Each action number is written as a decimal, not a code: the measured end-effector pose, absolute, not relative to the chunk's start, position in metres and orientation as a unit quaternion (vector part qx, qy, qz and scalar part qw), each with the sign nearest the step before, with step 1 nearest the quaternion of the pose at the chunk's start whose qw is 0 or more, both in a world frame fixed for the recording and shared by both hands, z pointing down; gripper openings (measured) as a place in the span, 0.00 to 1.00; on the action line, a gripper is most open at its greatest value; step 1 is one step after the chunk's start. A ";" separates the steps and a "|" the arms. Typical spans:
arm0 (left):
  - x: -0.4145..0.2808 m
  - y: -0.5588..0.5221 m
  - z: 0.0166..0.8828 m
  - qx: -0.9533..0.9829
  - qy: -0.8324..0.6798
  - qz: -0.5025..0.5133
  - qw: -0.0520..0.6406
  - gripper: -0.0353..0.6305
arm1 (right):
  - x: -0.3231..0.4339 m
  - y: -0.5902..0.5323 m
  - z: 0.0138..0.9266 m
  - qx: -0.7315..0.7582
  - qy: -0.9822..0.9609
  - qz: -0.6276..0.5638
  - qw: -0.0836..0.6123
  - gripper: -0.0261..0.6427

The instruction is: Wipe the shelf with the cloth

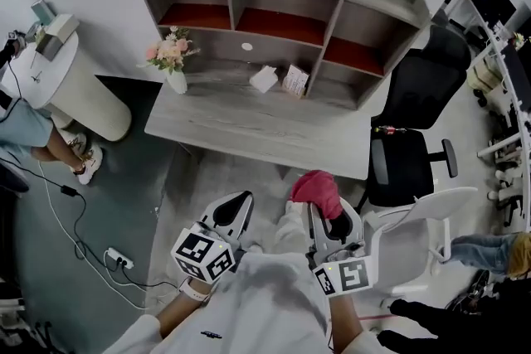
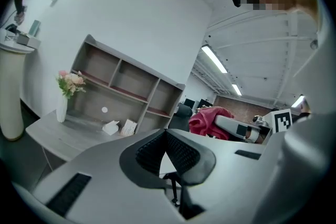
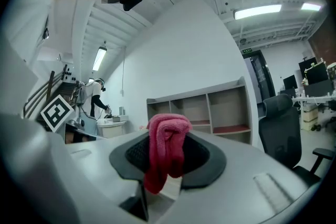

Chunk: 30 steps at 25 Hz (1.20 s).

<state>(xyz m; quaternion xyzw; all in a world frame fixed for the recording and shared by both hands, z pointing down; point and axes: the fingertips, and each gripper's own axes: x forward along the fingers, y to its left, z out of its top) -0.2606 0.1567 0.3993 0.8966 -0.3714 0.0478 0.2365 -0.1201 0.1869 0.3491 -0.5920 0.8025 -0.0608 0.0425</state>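
Note:
The grey shelf unit [image 1: 282, 12] with red-floored compartments stands on the back of a grey desk [image 1: 257, 128], ahead of both grippers. A red cloth [image 1: 317, 188] is bunched in my right gripper [image 1: 322, 203], which is shut on it and held short of the desk's near edge. In the right gripper view the cloth [image 3: 167, 149] hangs over the jaws, and the shelf [image 3: 210, 107] shows far behind. My left gripper [image 1: 232, 213] is shut and holds nothing. Its own view shows the jaws of the left gripper [image 2: 165, 134] pressed together, the shelf [image 2: 126, 86] beyond, and the cloth [image 2: 207, 120] to the right.
On the desk stand a vase of flowers [image 1: 172, 54], a white tissue pack [image 1: 264, 79] and a small box [image 1: 295, 80]. A black office chair [image 1: 415, 120] and a white chair [image 1: 423, 220] are at the right. A white round stand [image 1: 66, 87] and a person's legs [image 1: 58, 147] are at the left.

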 end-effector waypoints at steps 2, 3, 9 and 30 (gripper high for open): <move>-0.235 0.136 0.393 0.904 -0.362 0.051 0.223 0.06 | -0.095 0.168 0.348 -0.599 0.798 -0.056 0.046 0.24; -0.222 0.124 0.390 0.906 -0.359 0.053 0.218 0.06 | -0.081 0.159 0.348 -0.603 0.794 -0.058 0.049 0.24; -0.150 0.054 0.363 0.915 -0.351 0.055 0.192 0.06 | 0.003 0.095 0.349 -0.616 0.782 -0.070 0.061 0.24; -0.059 -0.078 0.377 0.894 -0.396 0.071 0.198 0.06 | 0.097 -0.059 0.371 -0.589 0.796 -0.103 0.094 0.24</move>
